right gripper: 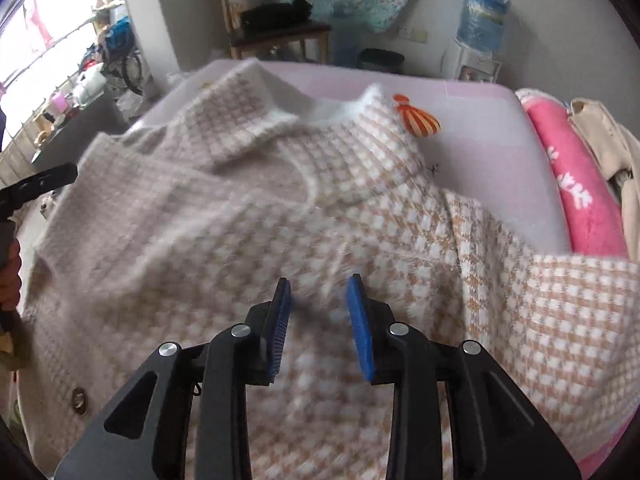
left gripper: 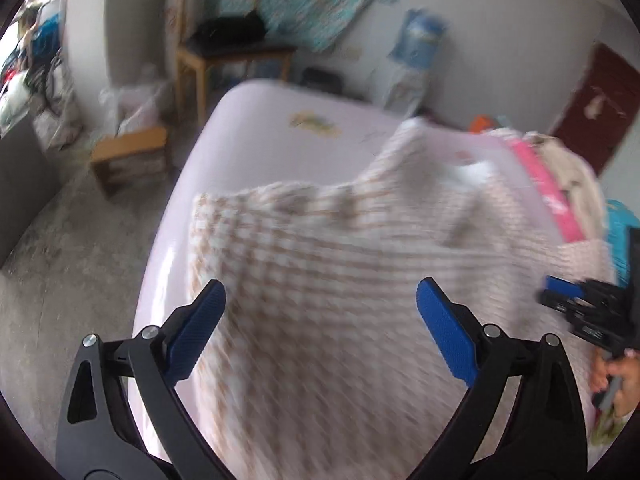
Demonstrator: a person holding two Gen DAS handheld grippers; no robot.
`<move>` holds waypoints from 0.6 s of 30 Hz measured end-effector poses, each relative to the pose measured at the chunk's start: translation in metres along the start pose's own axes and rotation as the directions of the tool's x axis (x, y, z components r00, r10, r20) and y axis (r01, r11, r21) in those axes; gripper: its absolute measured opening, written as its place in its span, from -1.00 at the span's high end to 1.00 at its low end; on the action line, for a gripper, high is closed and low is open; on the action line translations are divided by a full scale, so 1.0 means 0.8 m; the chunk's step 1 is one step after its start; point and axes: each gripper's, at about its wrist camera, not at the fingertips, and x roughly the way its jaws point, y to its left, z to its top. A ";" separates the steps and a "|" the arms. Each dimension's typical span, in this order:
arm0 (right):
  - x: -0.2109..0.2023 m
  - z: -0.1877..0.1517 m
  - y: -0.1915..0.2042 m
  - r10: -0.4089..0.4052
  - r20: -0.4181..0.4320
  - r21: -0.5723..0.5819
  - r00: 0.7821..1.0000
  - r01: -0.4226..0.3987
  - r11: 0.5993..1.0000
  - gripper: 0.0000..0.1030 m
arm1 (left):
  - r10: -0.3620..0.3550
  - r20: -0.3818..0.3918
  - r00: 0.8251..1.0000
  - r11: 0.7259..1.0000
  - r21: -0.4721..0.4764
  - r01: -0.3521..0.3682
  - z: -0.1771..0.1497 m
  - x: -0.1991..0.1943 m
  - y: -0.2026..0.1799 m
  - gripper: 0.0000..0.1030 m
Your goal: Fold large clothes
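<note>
A large beige-and-white checked knit coat (right gripper: pixel 280 216) lies spread on a pale pink bed (right gripper: pixel 480 136), collar at the far side; it also shows in the left wrist view (left gripper: pixel 328 264). My left gripper (left gripper: pixel 320 300) is wide open and empty above the coat's left part. My right gripper (right gripper: pixel 319 292) hovers over the middle of the coat, its blue pads a narrow gap apart with nothing between them. The right gripper also shows at the right edge of the left wrist view (left gripper: pixel 580 304). A tip of the left gripper shows at the left edge of the right wrist view (right gripper: pixel 44 180).
A pink blanket (right gripper: pixel 572 184) and beige clothes (right gripper: pixel 604 140) are piled at the bed's right. A wooden chair (left gripper: pixel 232 52), a low stool (left gripper: pixel 128 156) and bags stand on the floor to the left. A water dispenser (right gripper: pixel 480 36) stands at the far wall.
</note>
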 end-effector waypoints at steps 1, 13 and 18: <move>0.004 -0.001 -0.004 0.023 0.005 0.008 1.000 -0.023 1.000 0.42 | 0.013 -0.041 0.999 1.000 -0.016 -0.014 0.002 0.020 0.008 -0.79; -0.018 0.026 0.035 0.126 0.030 -0.053 0.992 -0.124 0.991 0.12 | 0.000 0.053 0.999 1.000 0.018 -0.001 0.018 -0.001 -0.007 -0.76; 0.030 0.032 0.067 0.095 -0.035 -0.097 0.995 -0.098 0.990 0.01 | 0.086 -0.059 0.995 0.995 0.045 -0.084 0.006 0.040 -0.023 -0.76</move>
